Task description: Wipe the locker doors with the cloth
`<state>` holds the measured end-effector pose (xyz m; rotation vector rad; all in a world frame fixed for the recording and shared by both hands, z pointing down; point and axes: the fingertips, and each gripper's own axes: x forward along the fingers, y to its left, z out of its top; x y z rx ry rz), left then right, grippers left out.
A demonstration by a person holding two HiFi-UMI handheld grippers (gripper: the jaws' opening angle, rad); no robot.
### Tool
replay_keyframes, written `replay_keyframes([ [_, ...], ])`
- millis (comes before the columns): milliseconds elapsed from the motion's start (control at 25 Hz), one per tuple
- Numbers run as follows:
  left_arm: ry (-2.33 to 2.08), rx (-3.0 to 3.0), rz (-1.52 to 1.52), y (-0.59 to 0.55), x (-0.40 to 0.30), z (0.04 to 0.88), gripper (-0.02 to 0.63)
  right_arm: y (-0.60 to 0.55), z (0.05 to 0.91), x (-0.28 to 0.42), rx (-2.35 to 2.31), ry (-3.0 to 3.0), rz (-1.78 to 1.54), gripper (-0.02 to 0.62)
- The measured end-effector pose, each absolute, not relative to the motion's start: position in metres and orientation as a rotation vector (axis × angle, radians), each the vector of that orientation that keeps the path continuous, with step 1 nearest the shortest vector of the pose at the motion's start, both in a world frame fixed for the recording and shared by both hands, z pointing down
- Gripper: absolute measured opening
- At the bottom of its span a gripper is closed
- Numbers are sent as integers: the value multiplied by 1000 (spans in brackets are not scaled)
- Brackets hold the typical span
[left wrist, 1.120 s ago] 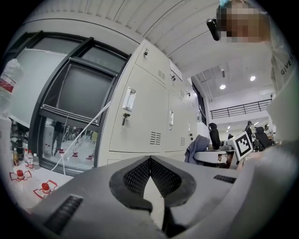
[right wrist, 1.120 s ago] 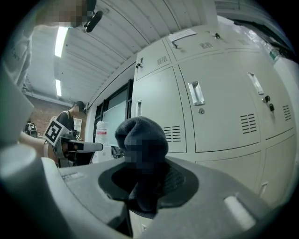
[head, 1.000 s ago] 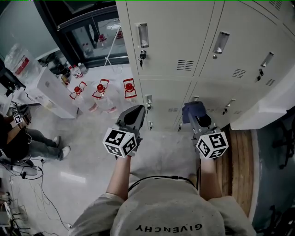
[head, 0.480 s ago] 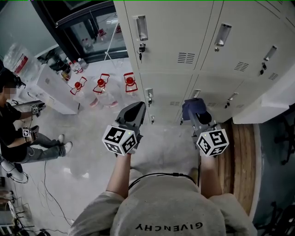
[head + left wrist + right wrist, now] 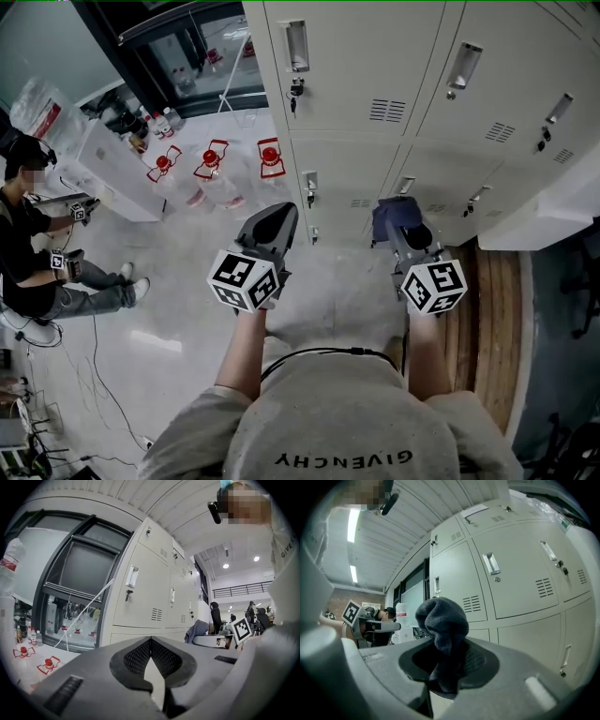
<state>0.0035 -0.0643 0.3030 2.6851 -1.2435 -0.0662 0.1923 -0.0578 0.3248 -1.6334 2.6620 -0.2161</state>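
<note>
A dark blue-grey cloth [image 5: 443,620] is clamped between the jaws of the right gripper [image 5: 445,667], with a bunched wad standing up above the jaw pads and the rest pinched down in the gap. In the head view, the right gripper [image 5: 401,225] is held out towards the lower row of the beige locker doors [image 5: 356,75], and the cloth [image 5: 394,217] is seen in front of a lower door, near its handle. Whether the cloth touches the door cannot be told.

The left gripper [image 5: 150,641] is seen with its jaws pressed together at the tips and nothing caught between them. In the head view, it [image 5: 274,225] is held to the left of the right gripper, well apart from it, over the pale floor [image 5: 187,309] in front of the lockers. A marker cube [image 5: 246,279] is carried on the left gripper, and another marker cube [image 5: 434,286] on the right.

Clear water bottles with red caps [image 5: 211,173] are stood on the floor beside the left end of the lockers. A seated person [image 5: 37,272] is seen at the left edge. A strip of wooden flooring [image 5: 483,319] runs along the right.
</note>
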Motion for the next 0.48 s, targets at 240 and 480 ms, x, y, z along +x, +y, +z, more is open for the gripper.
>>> replay_keyframes([
  [240, -1253, 2673, -77, -63, 0, 304, -2, -58, 327, 190, -1618, 2654, -245, 107],
  [480, -1253, 2673, -76, -64, 0, 305, -2, -59, 329, 193, -1627, 2644, -254, 107],
])
